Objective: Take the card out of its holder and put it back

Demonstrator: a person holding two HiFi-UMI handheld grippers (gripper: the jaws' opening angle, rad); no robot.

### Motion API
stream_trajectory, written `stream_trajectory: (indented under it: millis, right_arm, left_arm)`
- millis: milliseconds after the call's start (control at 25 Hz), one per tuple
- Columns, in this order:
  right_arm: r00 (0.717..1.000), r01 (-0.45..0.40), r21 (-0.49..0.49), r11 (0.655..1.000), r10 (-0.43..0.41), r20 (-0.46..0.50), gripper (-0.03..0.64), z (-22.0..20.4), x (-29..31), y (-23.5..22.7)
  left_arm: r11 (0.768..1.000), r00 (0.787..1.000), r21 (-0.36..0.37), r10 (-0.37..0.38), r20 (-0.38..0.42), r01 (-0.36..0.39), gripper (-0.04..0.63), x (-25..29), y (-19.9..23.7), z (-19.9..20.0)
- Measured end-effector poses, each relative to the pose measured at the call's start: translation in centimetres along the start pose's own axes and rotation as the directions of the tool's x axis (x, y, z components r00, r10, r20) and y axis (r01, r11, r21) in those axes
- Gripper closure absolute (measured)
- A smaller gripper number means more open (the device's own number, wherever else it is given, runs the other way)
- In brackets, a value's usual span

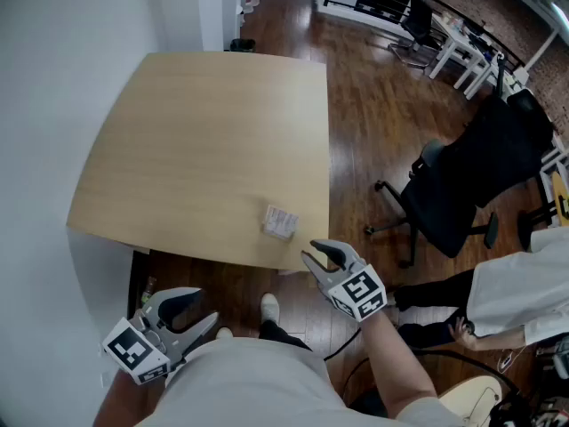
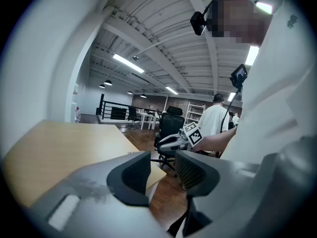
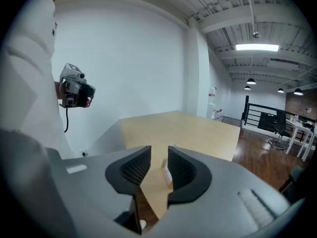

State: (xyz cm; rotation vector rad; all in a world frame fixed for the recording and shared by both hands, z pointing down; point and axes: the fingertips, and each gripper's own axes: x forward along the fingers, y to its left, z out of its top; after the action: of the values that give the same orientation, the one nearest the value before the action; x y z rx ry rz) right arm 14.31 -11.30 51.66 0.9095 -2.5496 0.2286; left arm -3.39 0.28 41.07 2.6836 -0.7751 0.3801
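A small clear card holder [image 1: 280, 222] with a card in it lies near the front right corner of the light wooden table [image 1: 204, 149]. My right gripper [image 1: 318, 254] hovers just off that corner, a short way from the holder. It is open with nothing between its fingers. In the right gripper view the holder [image 3: 166, 171] shows through the gap of the right gripper [image 3: 159, 165]. My left gripper [image 1: 206, 305] hangs low in front of the table's near edge, close to my body, open and empty. The left gripper [image 2: 163, 165] faces toward the right gripper [image 2: 174, 142].
A black office chair [image 1: 471, 185] stands on the wooden floor to the table's right. A person in white [image 1: 524, 292] sits beside it. A white wall [image 1: 53, 105] runs along the table's left side. Desks and a railing stand at the back.
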Motion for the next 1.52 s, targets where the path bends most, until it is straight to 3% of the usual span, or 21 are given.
stream_trajectory:
  millis: [320, 680, 800, 880, 1120, 1520]
  right_arm:
    - [0.992, -0.103, -0.015, 0.995, 0.102, -0.078, 0.486, -2.6, 7.3, -7.1]
    - [0.955, -0.255, 0.02, 0.967, 0.255, -0.152, 0.483, -5.1, 12.6, -6.8]
    - [0.949, -0.28, 0.008, 0.96, 0.278, -0.152, 0.541, -4.9, 12.8, -6.3]
    - [0.947, -0.289, 0.004, 0.957, 0.286, -0.148, 0.584, -4.7, 13.0, -6.1]
    - [0.948, -0.288, -0.01, 0.958, 0.283, -0.145, 0.595, -3.1, 12.4, -5.4]
    - [0.981, -0.185, -0.065, 0.981, 0.18, -0.074, 0.595, 2.7, 8.4, -5.7]
  left_arm:
    - [0.994, 0.994, -0.036, 0.105, 0.018, -0.105, 0.434, 2.8, 2.8, 1.8]
    - [0.976, 0.979, -0.089, 0.202, 0.004, -0.201, 0.434, 2.3, 5.1, 1.7]
    - [0.971, 0.976, -0.093, 0.22, 0.001, -0.219, 0.434, 2.0, 5.5, 1.6]
    - [0.969, 0.973, -0.095, 0.229, 0.002, -0.228, 0.434, 1.6, 5.9, 1.5]
    - [0.97, 0.974, -0.098, 0.225, 0.015, -0.222, 0.434, 0.0, 5.9, 1.8]
    - [0.985, 0.985, -0.065, 0.166, 0.045, -0.163, 0.434, -2.0, 5.4, 1.9]
